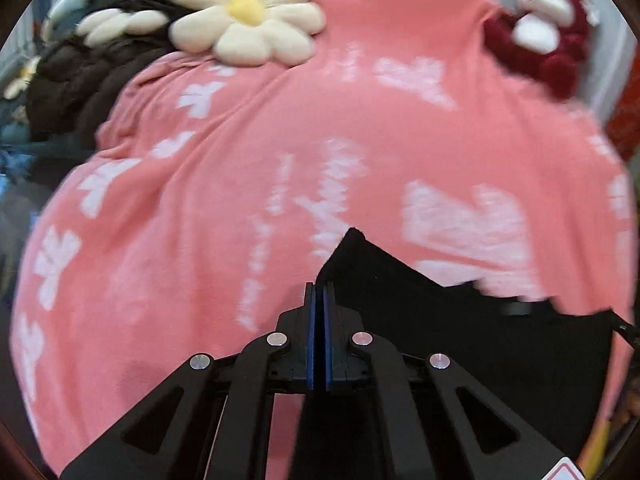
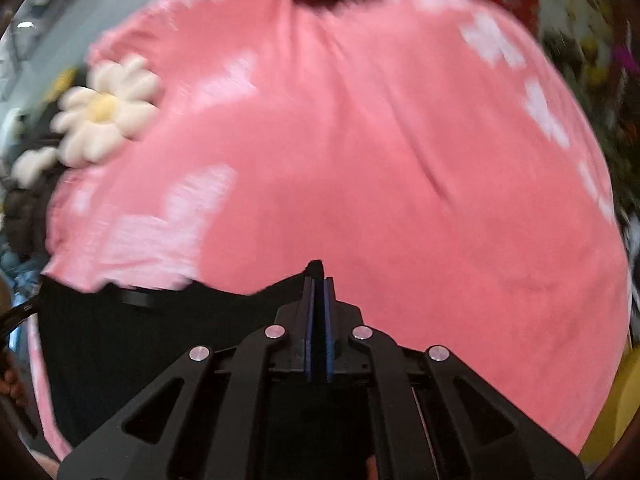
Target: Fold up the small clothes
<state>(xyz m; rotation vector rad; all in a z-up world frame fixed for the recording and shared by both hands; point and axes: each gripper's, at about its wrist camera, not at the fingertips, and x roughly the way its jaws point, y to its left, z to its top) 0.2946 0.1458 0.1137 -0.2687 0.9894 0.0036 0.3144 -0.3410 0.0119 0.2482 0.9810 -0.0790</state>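
A black garment (image 1: 460,332) hangs stretched between my two grippers above a pink blanket (image 1: 240,200) with white flower prints. My left gripper (image 1: 320,292) is shut on the garment's left top corner, which sticks up past the fingertips. The cloth runs right toward the other gripper. In the right wrist view my right gripper (image 2: 318,284) is shut on the garment's (image 2: 140,340) right top corner, and the cloth spreads to the left and down. Both views are blurred by motion.
A cream daisy-shaped cushion (image 1: 248,16) lies at the blanket's far left, beside dark brown bedding (image 1: 80,80). A red and white plush toy (image 1: 544,28) sits at the far right. The daisy cushion (image 2: 104,112) also shows in the right wrist view.
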